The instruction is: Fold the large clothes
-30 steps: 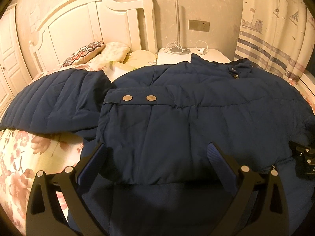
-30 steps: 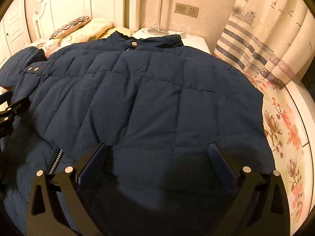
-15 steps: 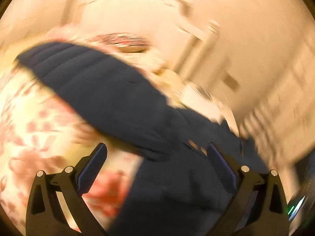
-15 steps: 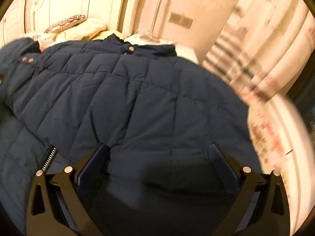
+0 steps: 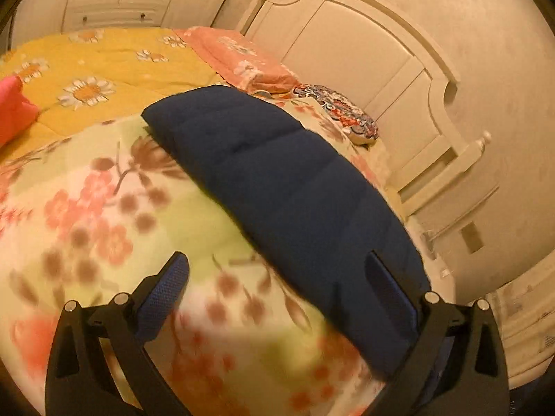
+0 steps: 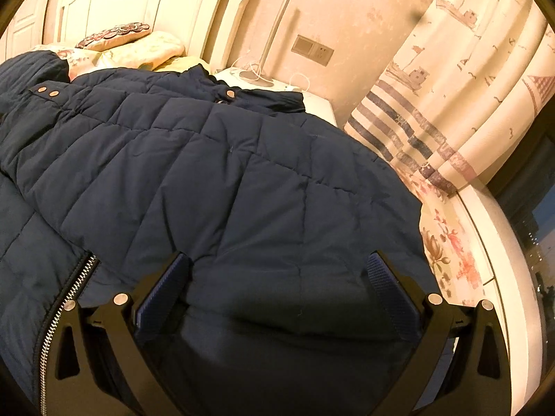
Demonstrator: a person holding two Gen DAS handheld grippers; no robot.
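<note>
Swung away from the coat's body since a second ago, the left gripper (image 5: pixel 275 287) now hangs, fingers spread and empty, over the flowered bedspread (image 5: pixel 104 208), one navy quilted sleeve (image 5: pixel 295 190) running toward 11 o'clock. Right gripper (image 6: pixel 277 287), fingers spread, hovers over the coat (image 6: pixel 225 180): puffy, stitched in squares, zipper (image 6: pixel 66 305) at 8 o'clock, collar toward 12, spread flat on the bed.

Warm, dim yellow light tints both my views. My left view is smeared with motion blur, worst on the floral bedspread (image 5: pixel 104 215) at lower left. My right view is sharp; the navy jacket (image 6: pixel 242 180) falls into shadow at bottom centre. Fisheye bending and black vignette ring every edge.
</note>
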